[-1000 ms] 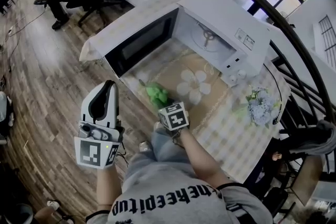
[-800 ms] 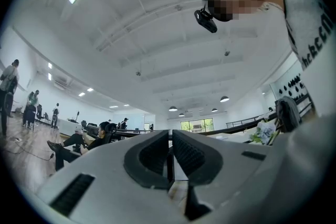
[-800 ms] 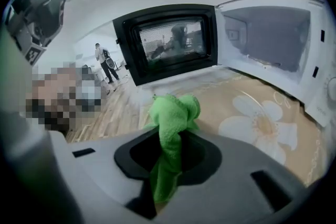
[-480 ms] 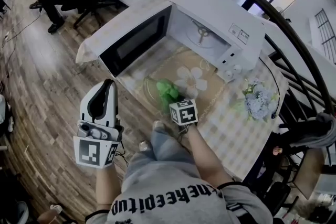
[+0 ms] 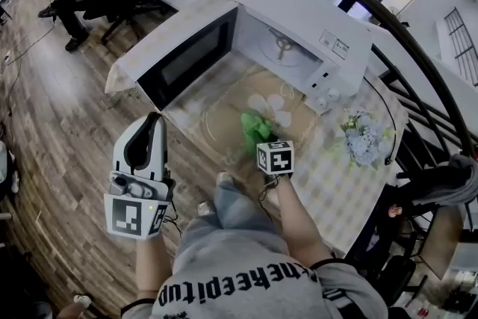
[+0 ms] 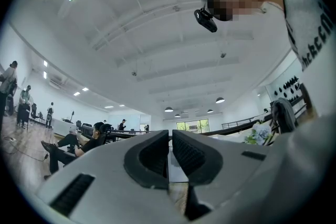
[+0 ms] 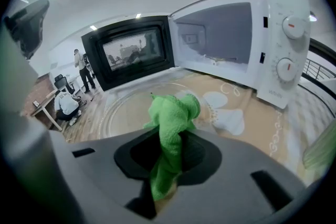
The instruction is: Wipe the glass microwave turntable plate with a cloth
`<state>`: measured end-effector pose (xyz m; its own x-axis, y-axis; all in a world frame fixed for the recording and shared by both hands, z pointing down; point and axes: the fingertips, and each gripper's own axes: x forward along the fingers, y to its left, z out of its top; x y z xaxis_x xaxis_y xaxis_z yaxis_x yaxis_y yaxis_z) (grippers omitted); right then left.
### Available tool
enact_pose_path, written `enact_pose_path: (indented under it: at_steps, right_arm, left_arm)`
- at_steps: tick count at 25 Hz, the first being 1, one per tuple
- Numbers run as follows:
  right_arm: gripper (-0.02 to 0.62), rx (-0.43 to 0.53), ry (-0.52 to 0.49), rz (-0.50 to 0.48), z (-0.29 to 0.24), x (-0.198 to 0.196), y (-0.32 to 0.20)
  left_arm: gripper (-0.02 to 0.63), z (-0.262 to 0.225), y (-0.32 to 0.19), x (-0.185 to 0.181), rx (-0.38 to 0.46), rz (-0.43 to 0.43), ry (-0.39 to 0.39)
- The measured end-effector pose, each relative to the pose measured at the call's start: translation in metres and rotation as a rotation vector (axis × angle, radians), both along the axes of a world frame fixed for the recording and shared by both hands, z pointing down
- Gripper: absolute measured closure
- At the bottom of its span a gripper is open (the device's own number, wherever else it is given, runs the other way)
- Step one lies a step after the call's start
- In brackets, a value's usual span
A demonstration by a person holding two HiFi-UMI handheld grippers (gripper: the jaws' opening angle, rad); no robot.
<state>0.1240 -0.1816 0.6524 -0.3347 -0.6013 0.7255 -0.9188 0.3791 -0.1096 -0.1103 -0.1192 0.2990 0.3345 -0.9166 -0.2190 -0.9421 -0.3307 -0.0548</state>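
The right gripper [image 7: 168, 165] is clamping a green cloth [image 7: 170, 118] by a bunched fold, and the loose end is sticking out past its jaws. The glass turntable plate [image 7: 121, 107] is lying flat on the tabletop [image 7: 252, 128] just ahead of and below that gripper, in front of the open microwave [image 7: 226, 34].

The cloth is looking soft, light and limp. The plate is probably stiff, slick and breakable, and may be prone to sliding under a wipe. Its rim looks like the place to steady it.

The left gripper [image 6: 170, 157] is pointing upward with its jaws together on nothing.

The plate's near edge is disappearing behind the right gripper's body. The clear glass is blending into the patterned covering, and I cannot tell whether the cloth is touching it.
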Motion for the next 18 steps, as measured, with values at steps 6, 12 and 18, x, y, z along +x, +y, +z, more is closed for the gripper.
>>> enact_pose_path:
  at_steps: [6, 12, 18]
  right_arm:
    - [0.520, 0.009, 0.028, 0.054, 0.000, 0.028, -0.001]
    - [0.520, 0.016, 0.059, 0.081, 0.001, 0.043, -0.002]
    - [0.522, 0.018, 0.088, 0.093, 0.000, 0.045, -0.002]
  left_arm:
    - [0.583, 0.001, 0.004, 0.004, -0.001, 0.009, 0.000]
    - [0.583, -0.001, 0.011, 0.001, 0.004, 0.003, -0.005]
    - [0.583, -0.003, 0.020, -0.005, 0.008, -0.002, -0.006]
